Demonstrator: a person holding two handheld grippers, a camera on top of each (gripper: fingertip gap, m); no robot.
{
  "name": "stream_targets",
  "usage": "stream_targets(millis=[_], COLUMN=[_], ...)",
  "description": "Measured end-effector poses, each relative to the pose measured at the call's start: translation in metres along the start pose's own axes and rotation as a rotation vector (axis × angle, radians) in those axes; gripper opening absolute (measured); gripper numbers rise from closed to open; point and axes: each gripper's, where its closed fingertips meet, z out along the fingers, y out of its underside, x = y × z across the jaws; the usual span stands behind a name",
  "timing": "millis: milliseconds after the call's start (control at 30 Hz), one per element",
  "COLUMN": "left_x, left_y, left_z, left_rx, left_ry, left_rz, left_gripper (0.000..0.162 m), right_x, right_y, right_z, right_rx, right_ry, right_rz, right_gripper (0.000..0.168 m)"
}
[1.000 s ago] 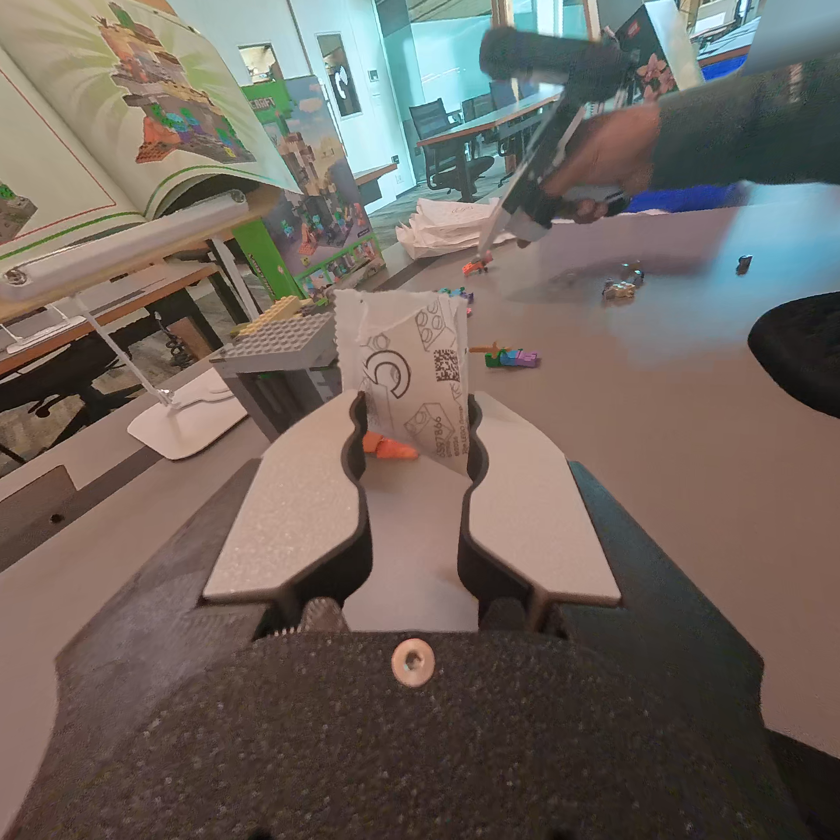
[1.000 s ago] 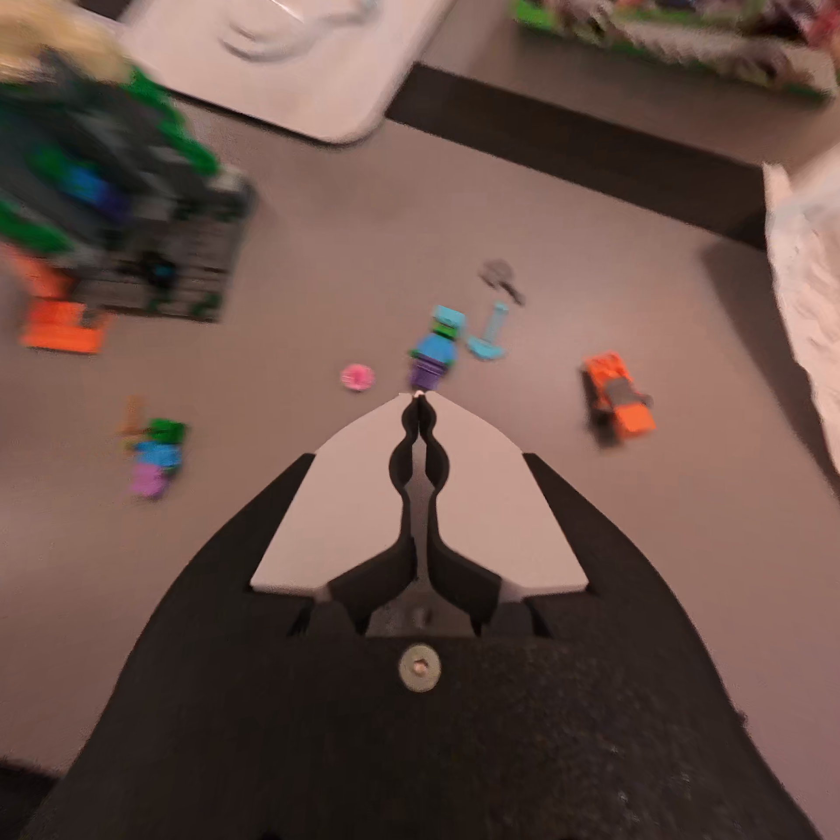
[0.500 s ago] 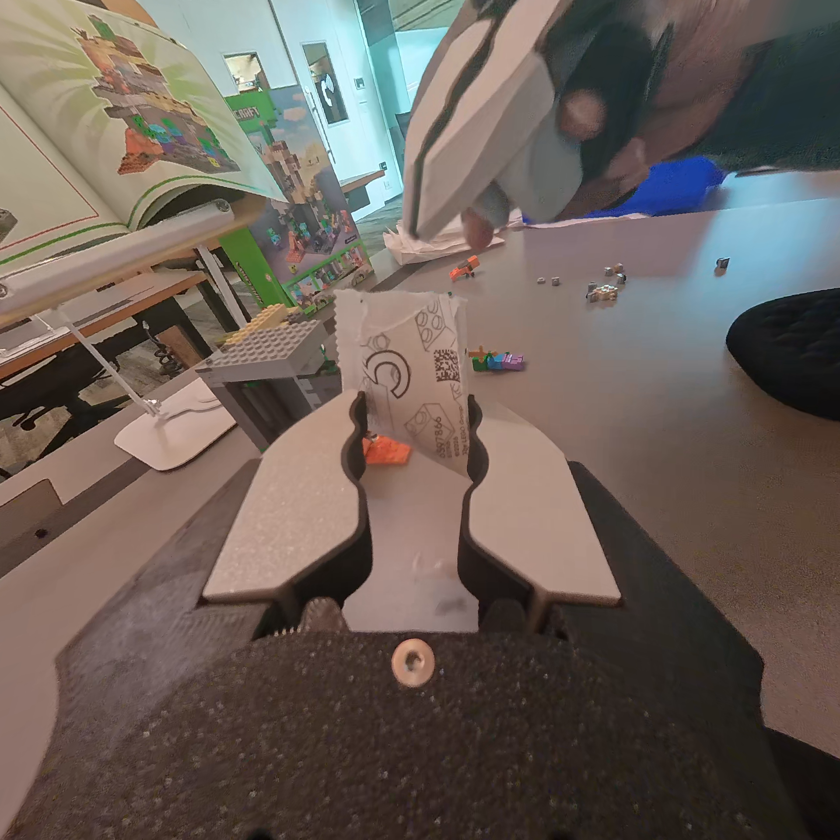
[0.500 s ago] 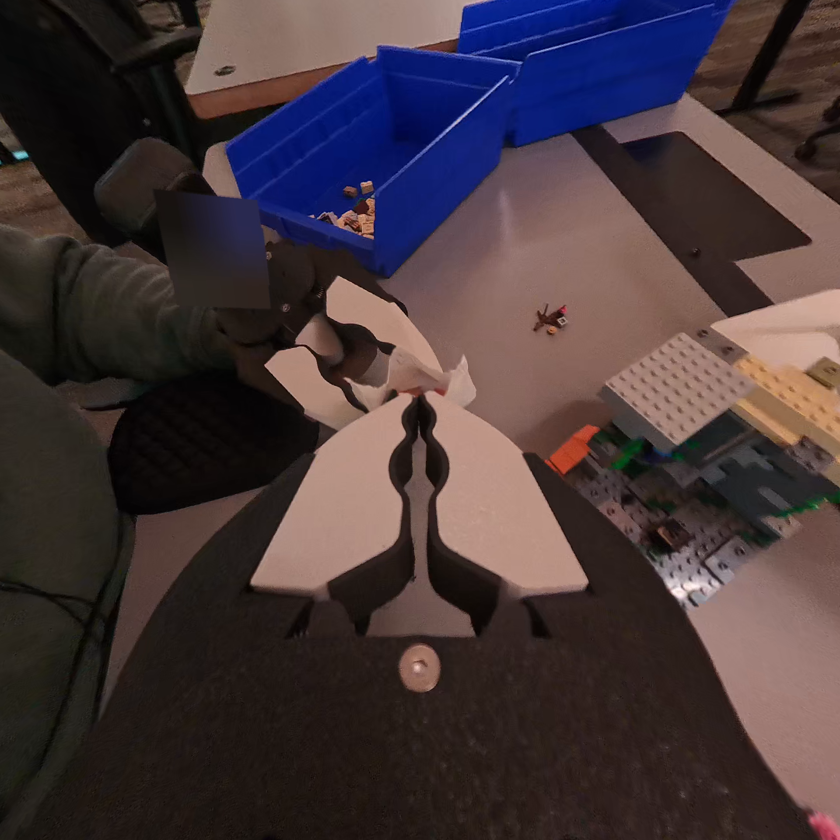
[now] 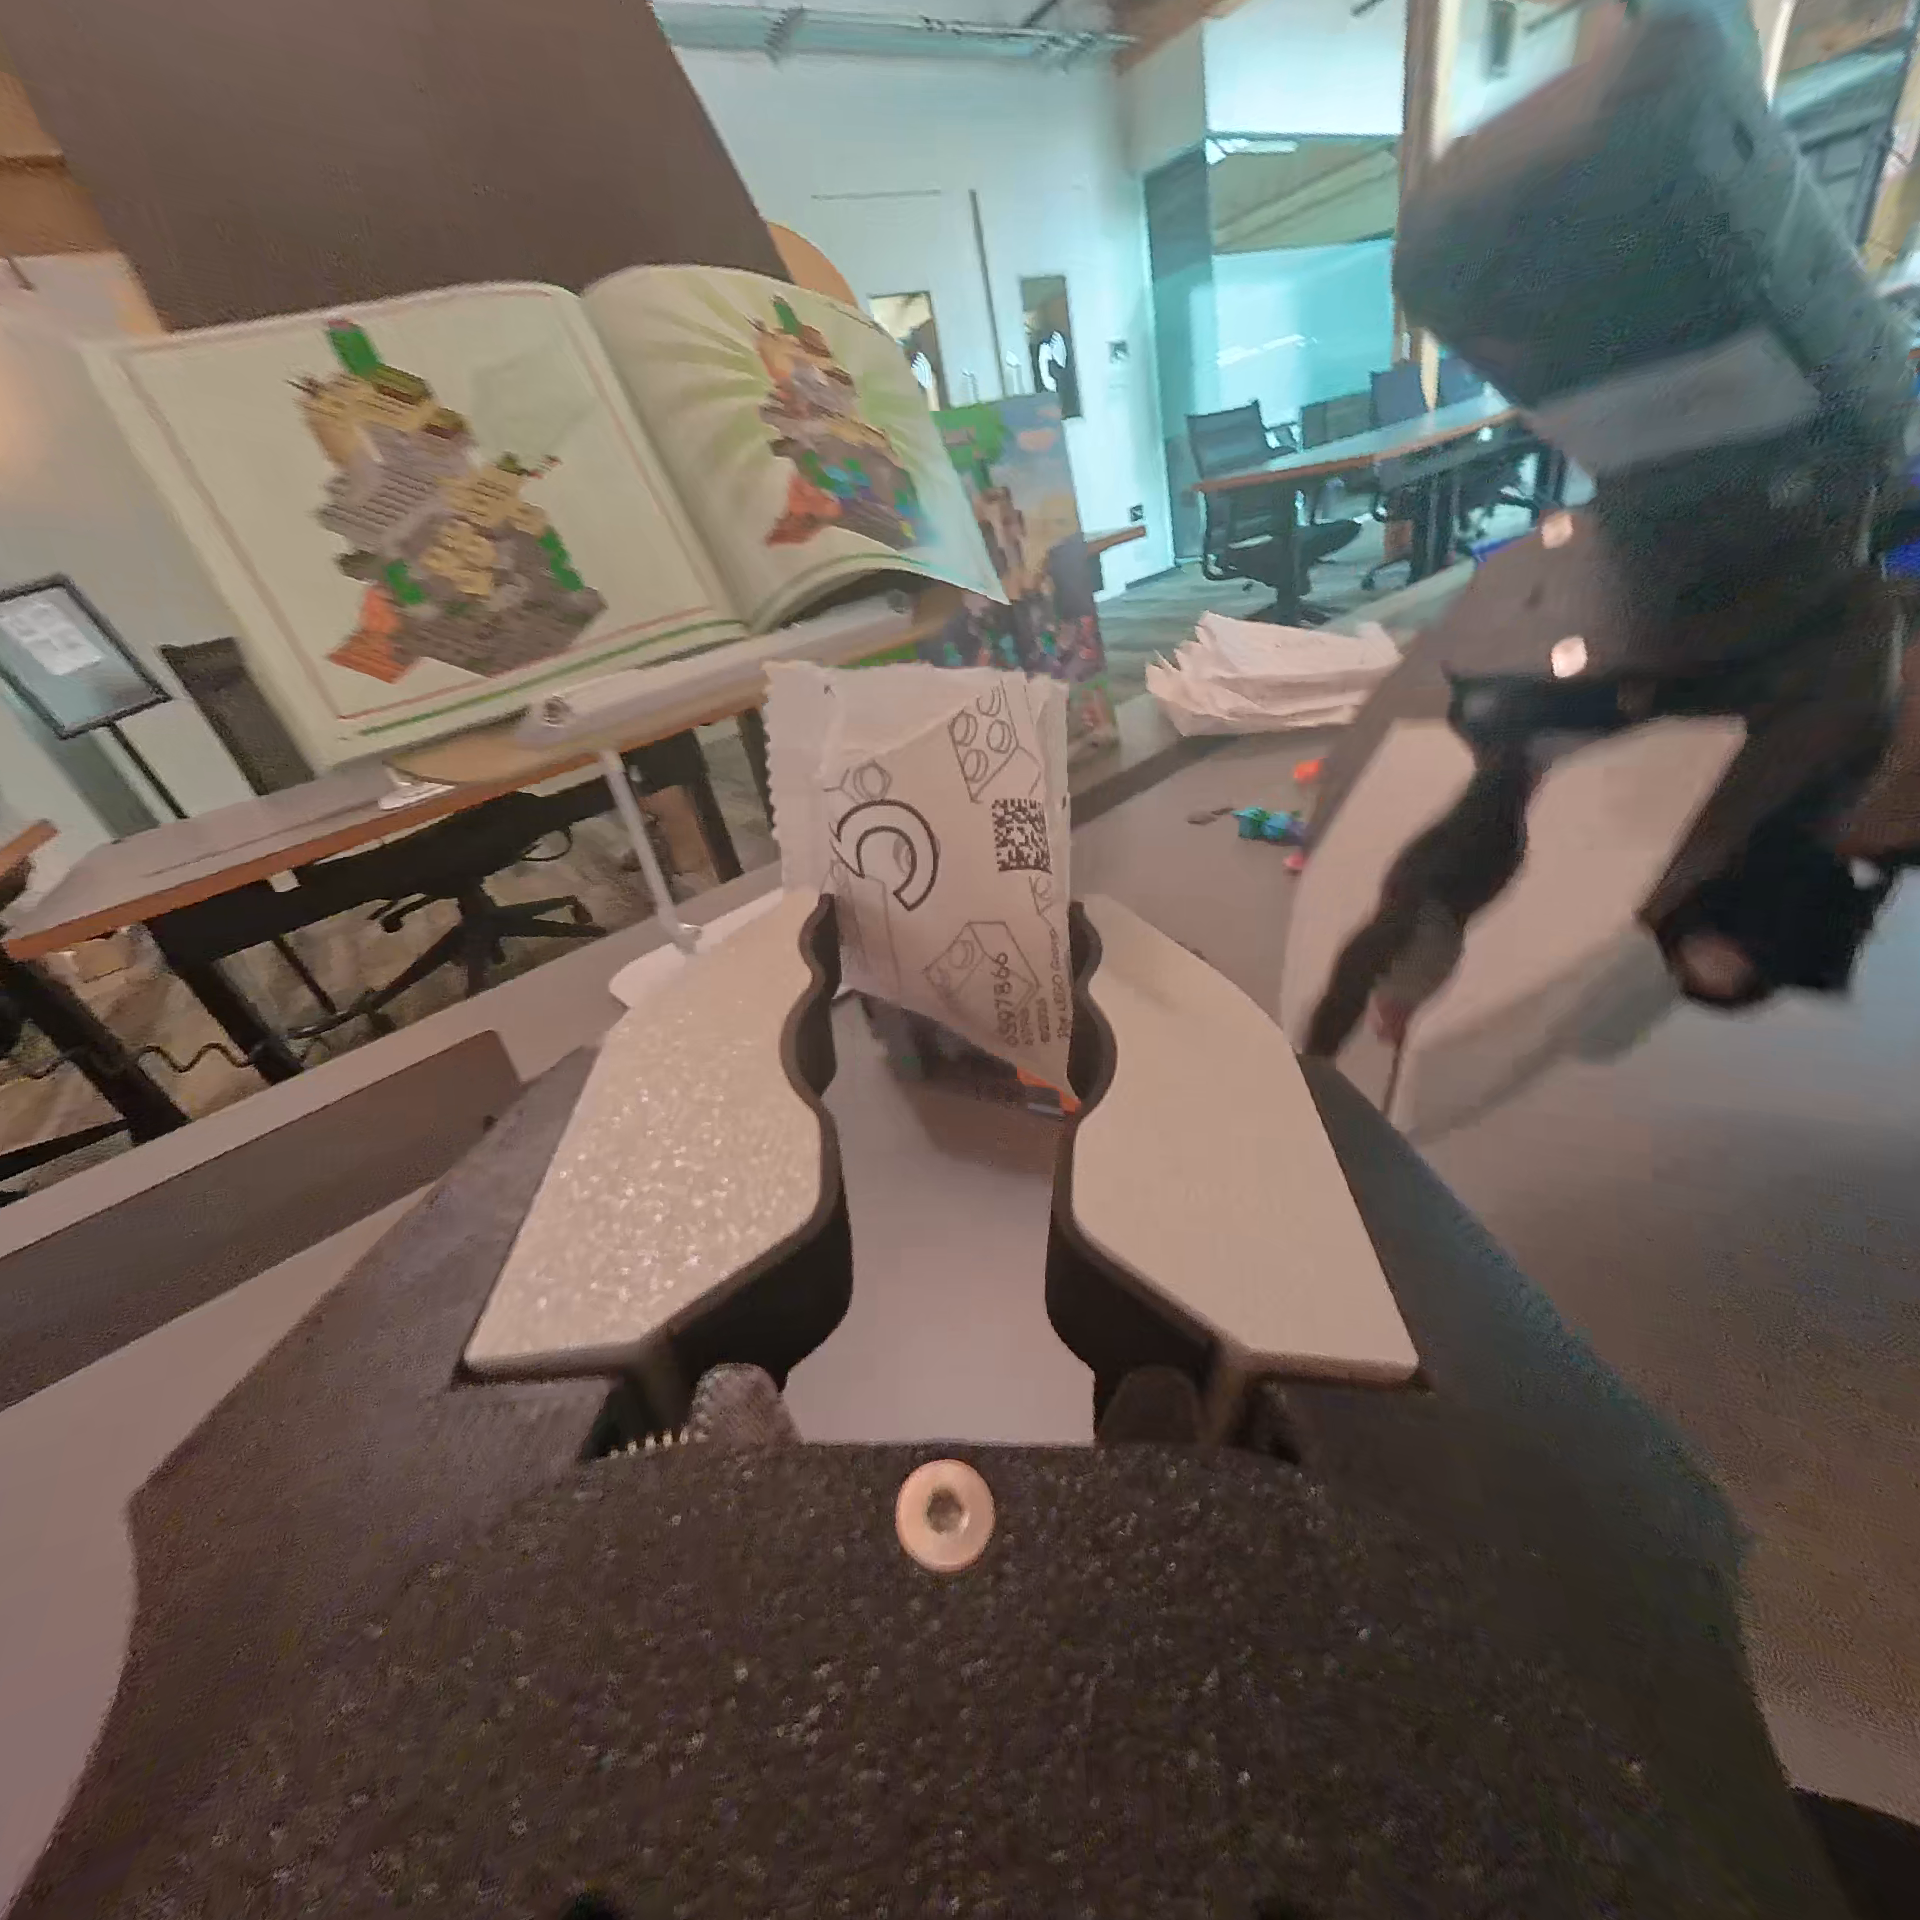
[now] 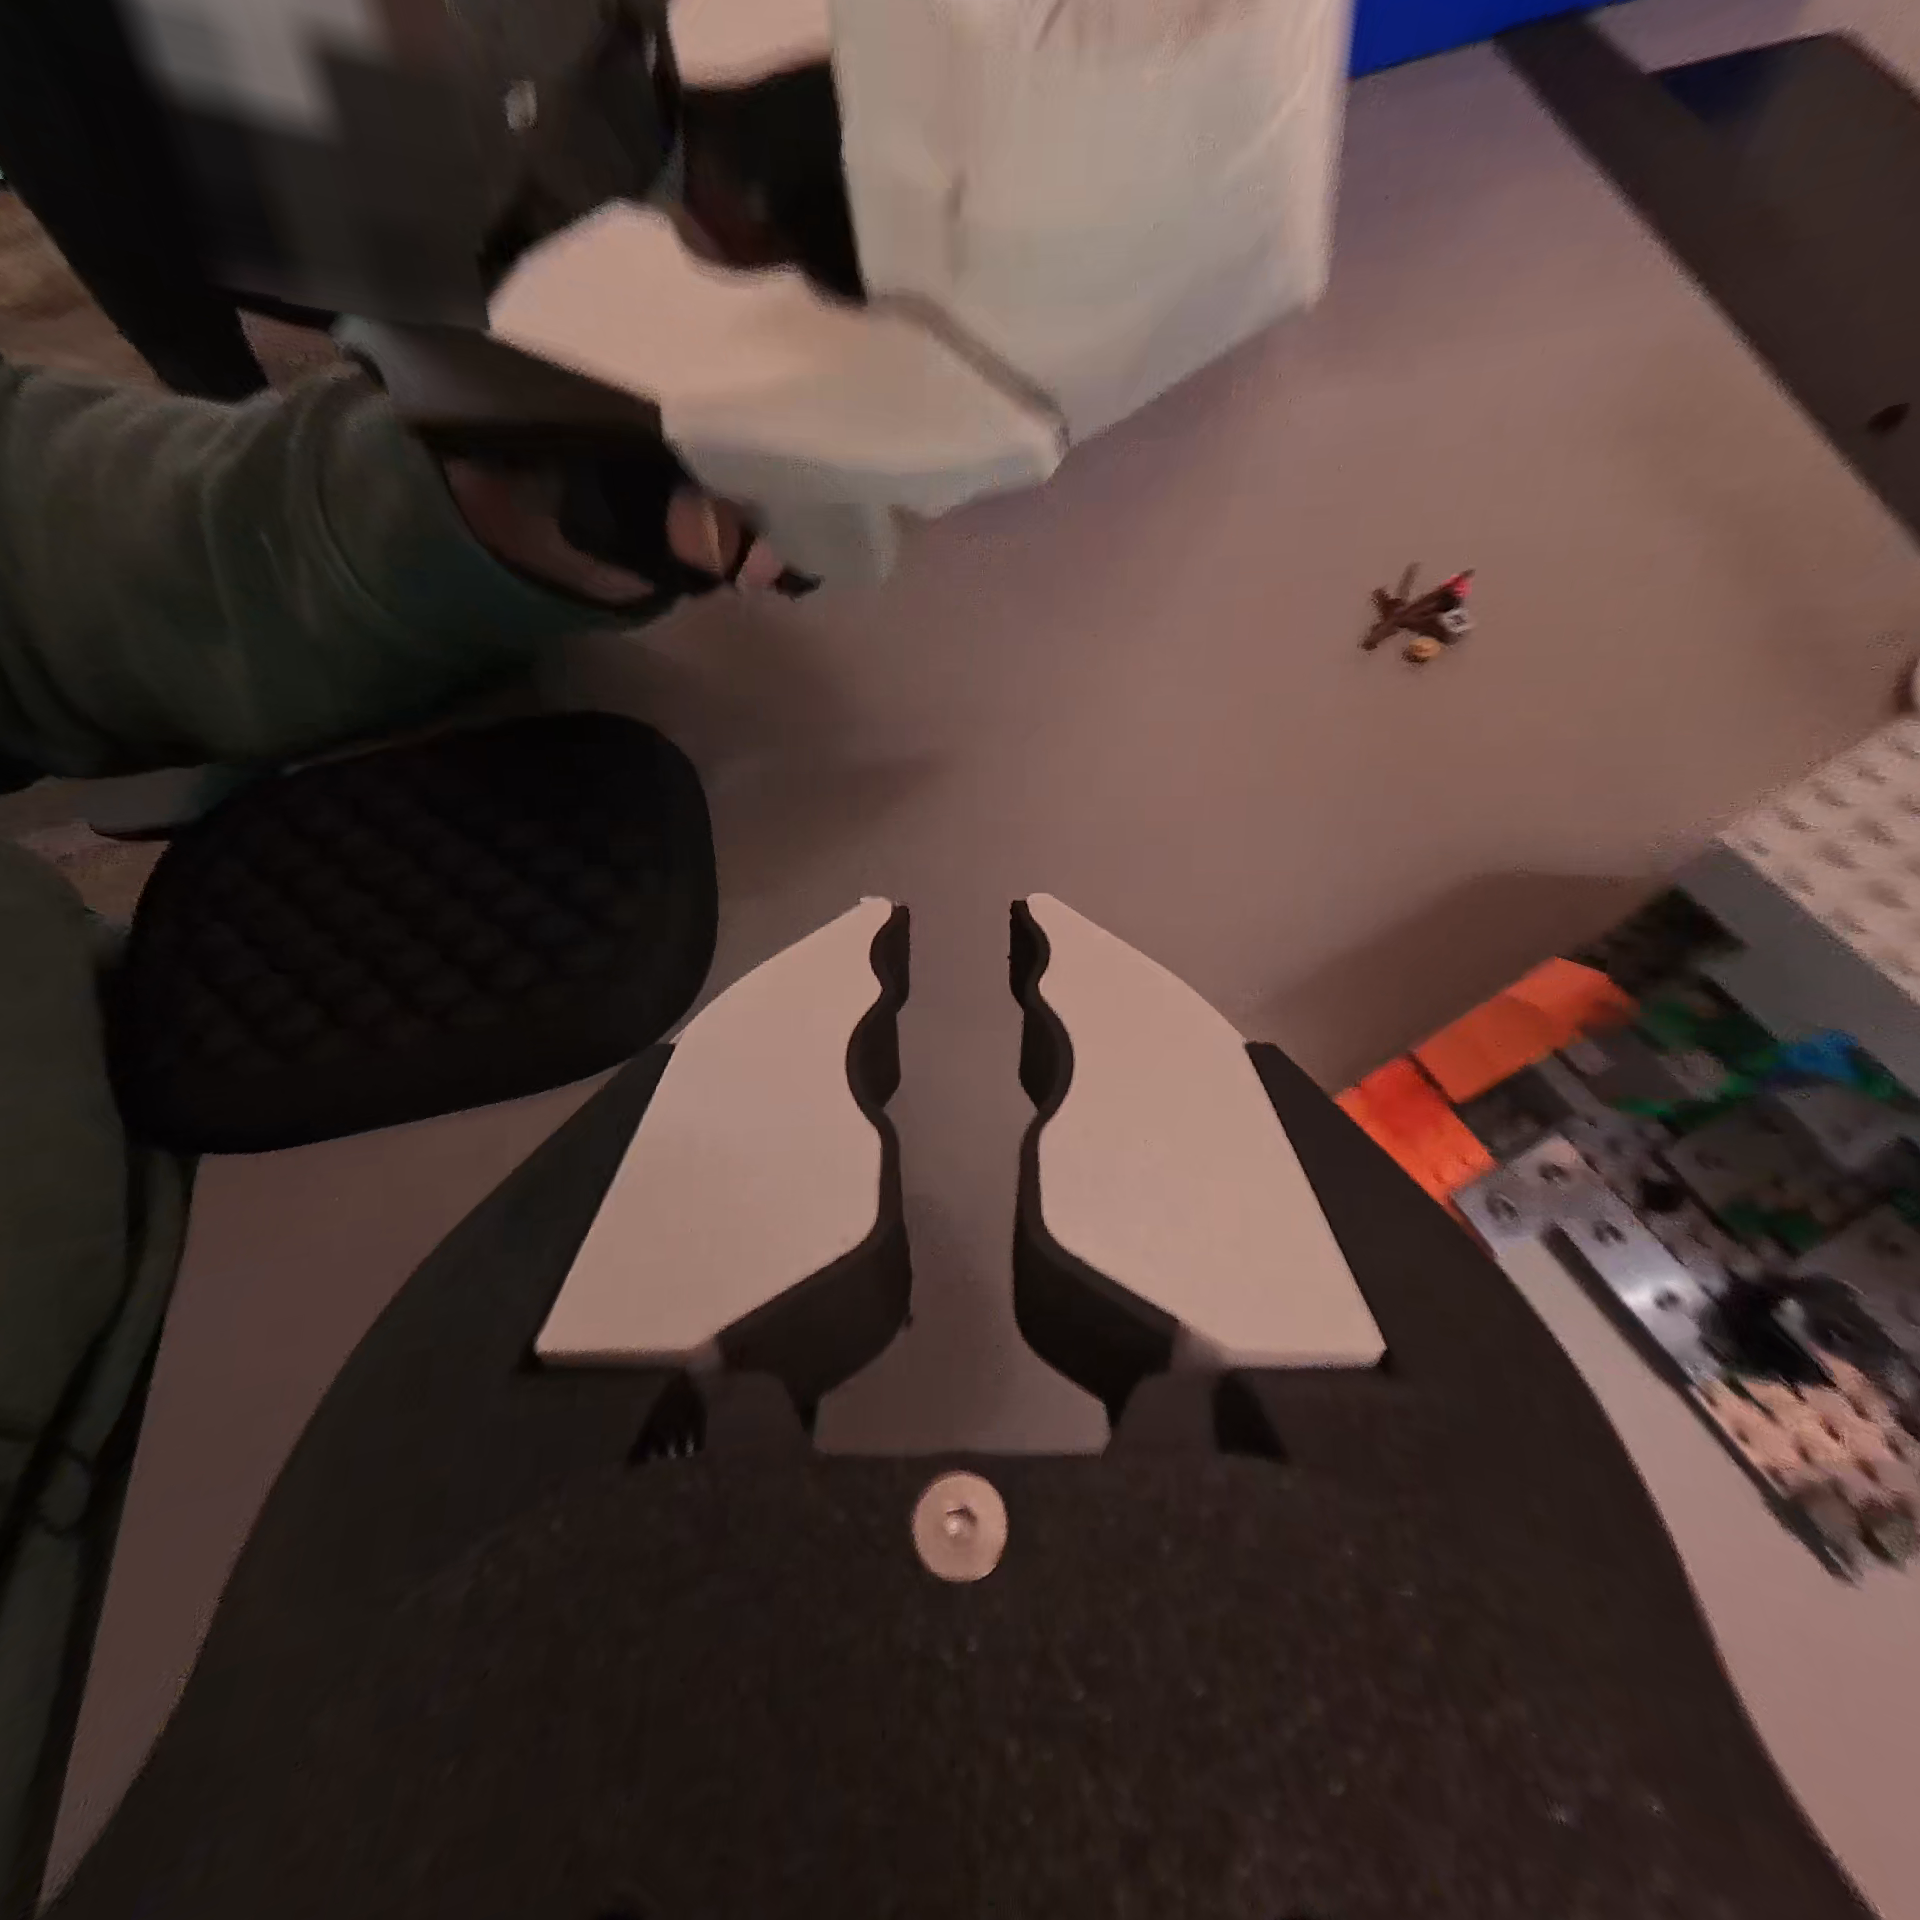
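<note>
My left gripper [image 5: 945,920] is shut on a white paper bag [image 5: 935,821] printed with brick drawings. It holds the bag upright above the grey table [image 5: 1621,1247]. The bag's top edge is torn and an orange bit shows at its lower corner. My right gripper [image 6: 958,920] is open by a narrow gap and empty, pointing down at bare table. In the left wrist view it hangs blurred just right of the bag, with its grey fingers [image 5: 1351,852] pointing down. The right wrist view shows the bag [image 6: 1081,208] and a left finger [image 6: 790,395] at the top, blurred.
A brick model [image 6: 1662,1143] with orange and grey parts stands at the right. A black cushion [image 6: 416,935] lies at the left, by a green sleeve [image 6: 208,561]. Small brown pieces [image 6: 1418,623] lie on the table. An open instruction book [image 5: 520,499] and a pile of white bags [image 5: 1268,675] are beyond. The brick model [image 6: 1662,1143] sits 15 centimeters or so from the ends of my right fingers.
My right gripper swung from the small figures over to the bag while shut, and now stands open just beside it. My left gripper has tilted upward with the bag still in it.
</note>
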Motion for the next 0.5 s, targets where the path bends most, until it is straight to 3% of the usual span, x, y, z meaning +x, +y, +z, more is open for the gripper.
stream_targets(millis=[233,500], left_x=[-0.043,-0.088], left_y=[-0.025,-0.040], left_z=[-0.028,-0.090], left_rx=[0.036,0.029], left_ry=[-0.097,-0.212], left_rz=[-0.024,-0.045], left_gripper=[0.041,0.041], right_x=[-0.029,-0.045], right_y=[-0.004,-0.022], right_z=[0.077,0.141], right_rx=[-0.050,-0.081], right_ry=[-0.092,-0.131], right_rz=[-0.062,-0.104], right_gripper=[0.020,0.027])
